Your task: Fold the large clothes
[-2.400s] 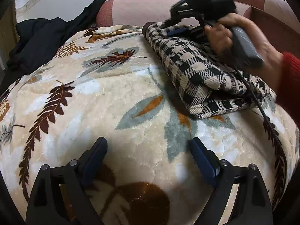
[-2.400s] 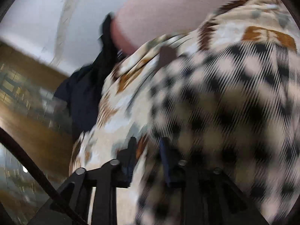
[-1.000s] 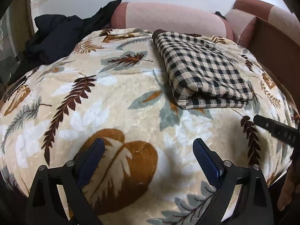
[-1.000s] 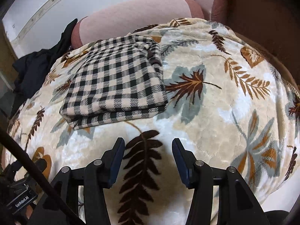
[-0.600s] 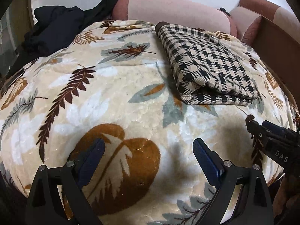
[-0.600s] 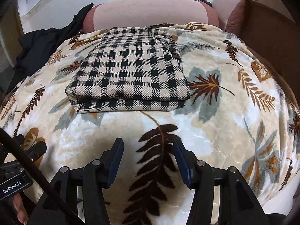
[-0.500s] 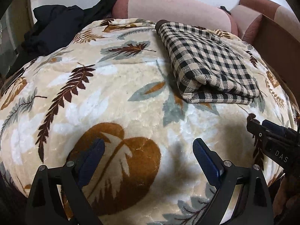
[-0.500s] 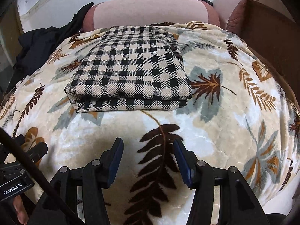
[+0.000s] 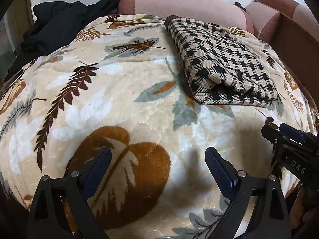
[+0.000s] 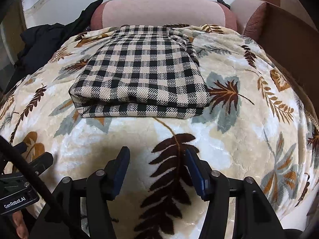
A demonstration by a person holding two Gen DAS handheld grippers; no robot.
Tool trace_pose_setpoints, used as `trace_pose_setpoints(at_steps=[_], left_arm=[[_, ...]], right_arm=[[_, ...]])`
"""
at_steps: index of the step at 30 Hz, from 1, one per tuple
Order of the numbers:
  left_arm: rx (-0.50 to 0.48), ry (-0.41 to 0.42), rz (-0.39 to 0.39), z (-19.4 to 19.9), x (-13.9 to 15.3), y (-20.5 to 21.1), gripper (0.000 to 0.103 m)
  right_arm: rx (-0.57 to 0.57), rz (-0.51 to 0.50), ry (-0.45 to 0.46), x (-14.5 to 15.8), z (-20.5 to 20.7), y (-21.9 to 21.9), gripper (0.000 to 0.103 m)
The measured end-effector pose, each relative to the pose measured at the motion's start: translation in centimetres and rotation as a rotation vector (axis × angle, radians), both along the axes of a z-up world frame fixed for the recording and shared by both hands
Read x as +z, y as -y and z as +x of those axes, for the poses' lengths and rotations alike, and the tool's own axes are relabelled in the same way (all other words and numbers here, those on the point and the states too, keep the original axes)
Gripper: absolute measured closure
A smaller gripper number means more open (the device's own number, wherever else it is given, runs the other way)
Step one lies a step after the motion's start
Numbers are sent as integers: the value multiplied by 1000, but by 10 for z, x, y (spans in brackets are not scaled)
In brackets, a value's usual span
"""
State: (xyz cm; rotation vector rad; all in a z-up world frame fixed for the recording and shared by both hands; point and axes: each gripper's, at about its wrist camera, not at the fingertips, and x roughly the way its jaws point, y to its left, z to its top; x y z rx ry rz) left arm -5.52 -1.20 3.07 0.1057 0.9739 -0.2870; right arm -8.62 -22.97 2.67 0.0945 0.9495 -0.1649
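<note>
A folded black-and-beige checked garment (image 9: 223, 63) (image 10: 143, 73) lies flat on a leaf-patterned blanket (image 9: 119, 99) (image 10: 249, 119), its folded edge toward me. My left gripper (image 9: 157, 153) hovers open over the blanket, short of the garment and to its left, with nothing between its fingers. My right gripper (image 10: 157, 152) hangs in front of the garment's near edge, apart from it; its jaws are opening and hold nothing. The left wrist view shows the right gripper (image 9: 289, 139) at the right edge. The left gripper's body (image 10: 30, 163) sits at the right wrist view's lower left.
A heap of dark clothes (image 9: 59, 25) (image 10: 39, 39) lies at the back left. A pink bolster (image 9: 179, 2) (image 10: 159, 10) runs along the wall behind the blanket. A brown side panel (image 9: 295, 45) (image 10: 283, 39) borders the right.
The right gripper has let go of the garment and drawn back to the blanket's near side. Its view has rolled level and its jaws stand slightly wider. The left gripper has barely moved.
</note>
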Motion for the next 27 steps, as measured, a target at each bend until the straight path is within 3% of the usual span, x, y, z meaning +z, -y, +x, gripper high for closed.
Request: trace_pose_setpoints(at_steps=[27], left_arm=[[3,-19,4,1,-3,2,9]], right_arm=[[14,-26,4,0,1,0,38]])
